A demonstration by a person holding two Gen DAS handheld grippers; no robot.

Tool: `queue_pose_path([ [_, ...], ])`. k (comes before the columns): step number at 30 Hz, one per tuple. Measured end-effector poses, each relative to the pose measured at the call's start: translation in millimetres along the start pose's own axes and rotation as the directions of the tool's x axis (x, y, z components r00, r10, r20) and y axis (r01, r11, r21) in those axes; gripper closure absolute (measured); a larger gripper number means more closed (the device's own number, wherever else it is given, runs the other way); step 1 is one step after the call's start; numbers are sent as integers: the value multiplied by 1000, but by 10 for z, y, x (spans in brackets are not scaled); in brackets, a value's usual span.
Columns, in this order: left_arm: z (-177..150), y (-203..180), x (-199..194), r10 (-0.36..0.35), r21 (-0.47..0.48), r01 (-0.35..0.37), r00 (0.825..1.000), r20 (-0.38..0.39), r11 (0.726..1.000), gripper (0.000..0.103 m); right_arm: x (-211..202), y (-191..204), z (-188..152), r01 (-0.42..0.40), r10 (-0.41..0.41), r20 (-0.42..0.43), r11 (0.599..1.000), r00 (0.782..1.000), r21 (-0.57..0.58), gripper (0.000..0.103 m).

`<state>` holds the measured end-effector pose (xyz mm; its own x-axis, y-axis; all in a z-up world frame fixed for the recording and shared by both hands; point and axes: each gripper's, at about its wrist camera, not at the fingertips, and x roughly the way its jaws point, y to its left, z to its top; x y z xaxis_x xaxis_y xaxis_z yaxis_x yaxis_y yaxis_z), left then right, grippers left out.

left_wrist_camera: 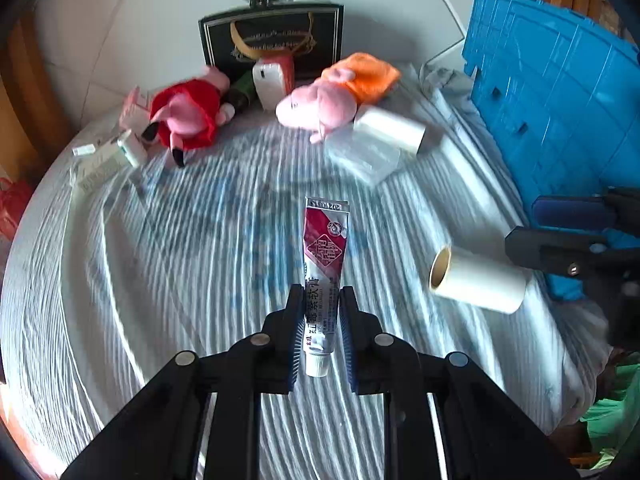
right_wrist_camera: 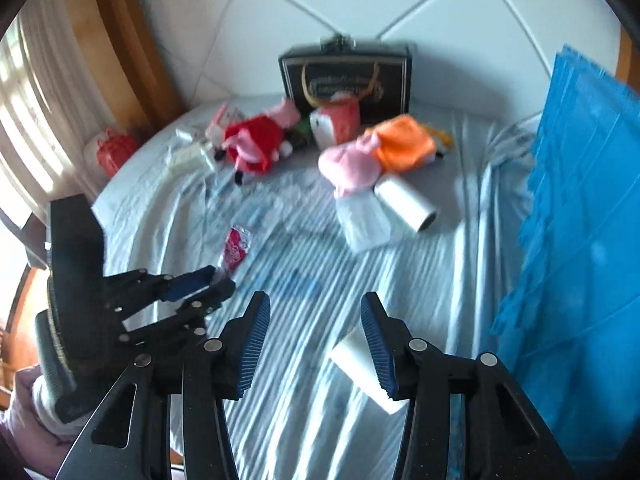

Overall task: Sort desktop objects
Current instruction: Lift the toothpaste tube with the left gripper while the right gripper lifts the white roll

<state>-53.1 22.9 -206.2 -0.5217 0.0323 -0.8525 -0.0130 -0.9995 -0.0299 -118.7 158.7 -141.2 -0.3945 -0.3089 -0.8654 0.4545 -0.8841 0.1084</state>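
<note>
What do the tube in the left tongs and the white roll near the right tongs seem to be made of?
Tube: likely thin metal or laminated plastic with a glossy print; it shines and has a flat crimped end. White roll: smooth white paper or film wound on a brown cardboard core, visible at its open end.

Left gripper (left_wrist_camera: 320,300) with black angular linkage arms, round silver rivets, blue ribbed pads, right gripper (right_wrist_camera: 314,316) matching in black and blue, pale lilac sleeve (right_wrist_camera: 24,408), possibly knitted, blurred
</note>
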Motion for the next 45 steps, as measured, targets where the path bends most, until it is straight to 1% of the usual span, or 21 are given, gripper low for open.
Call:
queue_pose_path([
  [4, -206, -113, 134, -2, -15, 1, 999, -49, 1000, 85, 431, -109, -354, 58, -65, -112, 996, 992, -70, 55],
  [6, -276, -187, 197, 1, -16, -2, 998, -66, 1000, 85, 568, -161, -436, 102, -119, -140, 988, 983, -119, 53],
  [9, -325, -272, 268, 0, -34, -3, 997, -82, 999, 85, 760, -202, -538, 171, -206, -156, 963, 966, -209, 51],
  [12, -341, -309, 320, 3, -70, -8, 997, -81, 997, 85, 866, -168, -574, 238, -285, -120, 922, 951, -304, 48],
  [14, -337, -323, 357, 7, -88, -14, 997, -79, 996, 85, 945, -172, -574, 281, -334, -105, 896, 937, -345, 48],
  [15, -336, -332, 372, 9, -97, -16, 997, -79, 995, 85, 962, -188, -572, 290, -343, -101, 892, 934, -347, 51],
  [18, -352, -359, 402, 6, -117, -15, 997, -79, 993, 86, 971, -249, -527, 269, -321, -109, 903, 941, -336, 51],
  [22, -357, -418, 417, 11, -111, -20, 997, -79, 994, 85, 1011, -252, -520, 279, -329, -99, 899, 939, -338, 51],
  [24, -348, -439, 403, 19, -101, -26, 997, -73, 995, 85, 1004, -256, -497, 269, -314, -102, 911, 944, -314, 54],
  [25, -337, -440, 390, 23, -98, -30, 997, -69, 995, 85, 957, -246, -494, 251, -290, -100, 923, 952, -291, 57],
  [30, -244, -346, 268, 51, -90, -54, 998, -36, 994, 86, 701, -129, -427, 184, -199, -46, 958, 979, -220, 61],
  [32, -169, -290, 157, 65, -88, -66, 998, -4, 994, 85, 539, -59, -352, 156, -161, -9, 966, 987, -207, 68],
  [33, -115, -267, 86, 73, -84, -71, 997, 18, 994, 85, 449, -22, -301, 146, -146, 16, 969, 989, -200, 92],
  [34, -55, -249, 5, 83, -78, -79, 996, 41, 994, 85, 338, 25, -242, 136, -129, 49, 971, 990, -196, 101],
  [35, 2, -228, -53, 91, -74, -87, 994, 57, 993, 85, 233, 85, -166, 137, -124, 78, 970, 989, -199, 101],
  [38, 108, -126, -158, 97, -75, -92, 992, 80, 993, 85, 96, 104, -1, 123, -108, 101, 980, 989, -155, 101],
  [41, 58, -45, -90, 94, -78, -90, 994, 49, 993, 85, 186, -34, -23, 126, -123, 39, 987, 992, -99, 96],
  [42, 15, -37, -43, 81, -82, -78, 996, 31, 994, 85, 247, -86, -78, 131, -130, 11, 988, 991, -82, 90],
  [43, -34, -40, 24, 67, -80, -66, 998, 9, 995, 85, 329, -140, -153, 134, -135, -23, 989, 991, -58, 79],
  [44, -72, -60, 86, 54, -75, -54, 998, -10, 996, 85, 418, -185, -232, 121, -123, -68, 992, 990, -30, 72],
  [45, -109, -87, 157, 40, -68, -42, 999, -32, 997, 85, 496, -209, -313, 109, -109, -95, 994, 990, -10, 58],
])
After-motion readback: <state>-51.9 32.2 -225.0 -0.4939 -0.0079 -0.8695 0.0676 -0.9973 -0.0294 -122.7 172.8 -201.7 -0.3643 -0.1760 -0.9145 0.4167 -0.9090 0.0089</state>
